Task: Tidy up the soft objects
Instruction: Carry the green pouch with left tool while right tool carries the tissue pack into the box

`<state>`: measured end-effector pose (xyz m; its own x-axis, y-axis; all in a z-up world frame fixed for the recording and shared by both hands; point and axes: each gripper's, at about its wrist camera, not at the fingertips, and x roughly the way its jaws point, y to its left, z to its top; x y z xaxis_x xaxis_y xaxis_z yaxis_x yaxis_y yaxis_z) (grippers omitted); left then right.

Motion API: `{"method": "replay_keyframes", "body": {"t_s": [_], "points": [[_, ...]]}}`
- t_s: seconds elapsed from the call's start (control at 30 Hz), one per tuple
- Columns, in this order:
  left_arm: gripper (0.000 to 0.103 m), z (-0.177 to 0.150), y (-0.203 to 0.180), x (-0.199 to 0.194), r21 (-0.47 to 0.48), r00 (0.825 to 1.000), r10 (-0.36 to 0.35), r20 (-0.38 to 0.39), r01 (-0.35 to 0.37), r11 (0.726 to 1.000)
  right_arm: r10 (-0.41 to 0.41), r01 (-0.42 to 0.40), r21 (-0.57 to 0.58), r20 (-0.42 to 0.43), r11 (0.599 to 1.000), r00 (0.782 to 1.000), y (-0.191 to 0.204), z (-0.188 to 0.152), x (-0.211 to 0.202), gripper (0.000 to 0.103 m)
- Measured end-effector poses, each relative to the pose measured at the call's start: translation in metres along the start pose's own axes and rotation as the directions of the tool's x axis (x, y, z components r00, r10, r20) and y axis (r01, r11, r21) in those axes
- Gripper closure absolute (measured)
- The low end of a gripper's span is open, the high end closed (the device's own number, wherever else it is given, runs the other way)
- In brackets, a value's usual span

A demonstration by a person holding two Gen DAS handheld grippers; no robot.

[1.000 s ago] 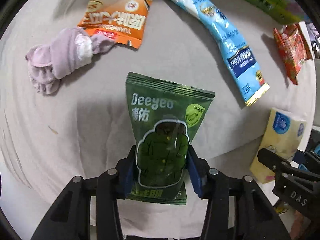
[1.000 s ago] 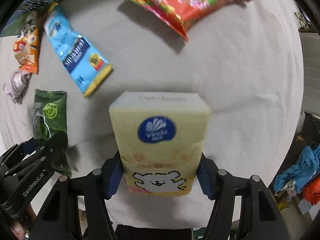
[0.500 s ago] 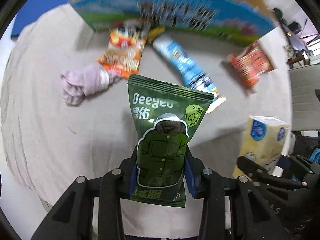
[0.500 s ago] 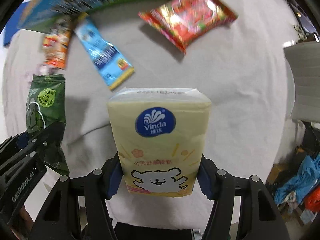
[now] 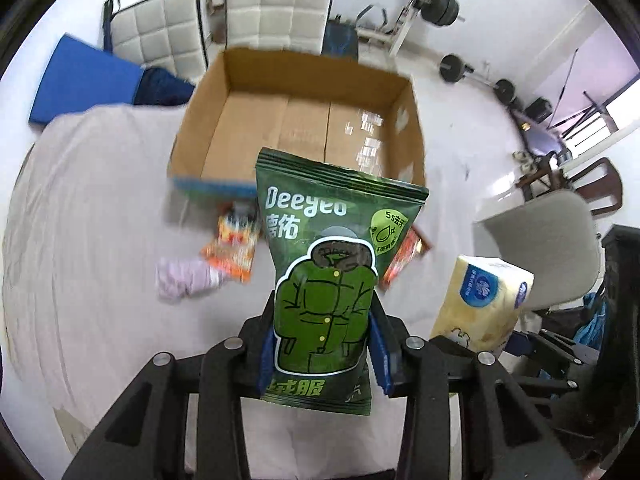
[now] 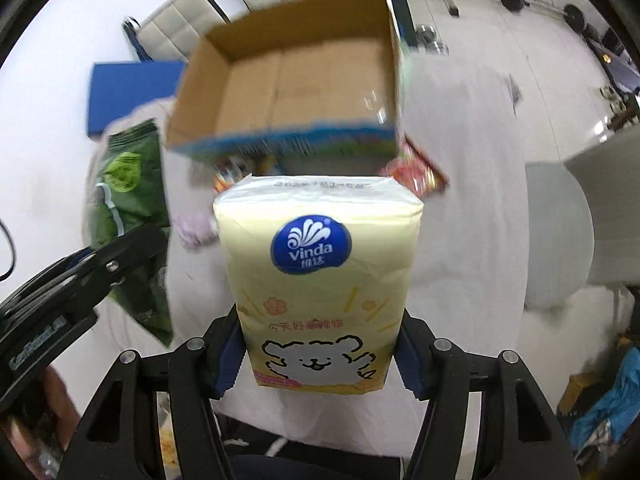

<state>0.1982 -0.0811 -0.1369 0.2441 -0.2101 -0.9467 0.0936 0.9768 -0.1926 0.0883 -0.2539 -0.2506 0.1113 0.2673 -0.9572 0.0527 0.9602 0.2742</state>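
Observation:
My left gripper (image 5: 322, 354) is shut on a green Deeyeo wipes pack (image 5: 332, 264) and holds it upright, high above the cloth-covered table (image 5: 80, 240). My right gripper (image 6: 320, 360) is shut on a yellow Vinda tissue pack (image 6: 316, 276), also raised; it shows in the left wrist view (image 5: 484, 304) too. An open cardboard box (image 5: 296, 120) stands at the far side of the table, empty inside; it also shows in the right wrist view (image 6: 296, 72). The green pack shows at the left of the right wrist view (image 6: 128, 216).
On the table in front of the box lie an orange snack bag (image 5: 234, 248), a lilac sock bundle (image 5: 184, 280) and a red snack bag (image 5: 404, 256). White chairs (image 5: 276, 4) and gym weights (image 5: 452, 68) stand on the floor beyond. A grey chair (image 5: 560, 248) is at the right.
Both grippers have risen and tilted up with their packs. The view went from the tabletop to the open box and the room beyond.

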Motion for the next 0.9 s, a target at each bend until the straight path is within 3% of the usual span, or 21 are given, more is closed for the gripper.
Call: {"method": "replay_keyframes", "body": {"t_s": [0.13,0.33,0.43,0.6,0.9], "points": [[0.067,0.05,0.004,-0.004,0.02,0.999,-0.029,0.027,0.028,0.999,-0.009,0.01,-0.018,0.063,1.0,0.998,0.013,0.045,-0.018,0.037],[0.067,0.127,0.025,0.026,0.006,0.996,-0.088,-0.023,0.088,0.996,-0.064,0.065,-0.006,0.105,0.998,0.992,0.027,0.125,-0.008,0.037],[0.067,0.158,0.036,0.054,-0.03,0.984,-0.151,-0.092,0.149,0.988,-0.083,0.082,0.01,0.085,0.997,0.993,0.029,0.163,0.018,0.037],[0.067,0.196,0.048,0.11,-0.07,0.964,-0.2,-0.176,0.19,0.979,-0.098,0.096,0.047,0.025,0.994,0.995,0.02,0.227,0.064,0.037],[0.067,0.227,0.059,0.207,-0.105,0.926,-0.214,-0.31,0.19,0.976,-0.151,0.156,0.066,-0.083,0.986,0.985,-0.011,0.292,0.163,0.037]]}}
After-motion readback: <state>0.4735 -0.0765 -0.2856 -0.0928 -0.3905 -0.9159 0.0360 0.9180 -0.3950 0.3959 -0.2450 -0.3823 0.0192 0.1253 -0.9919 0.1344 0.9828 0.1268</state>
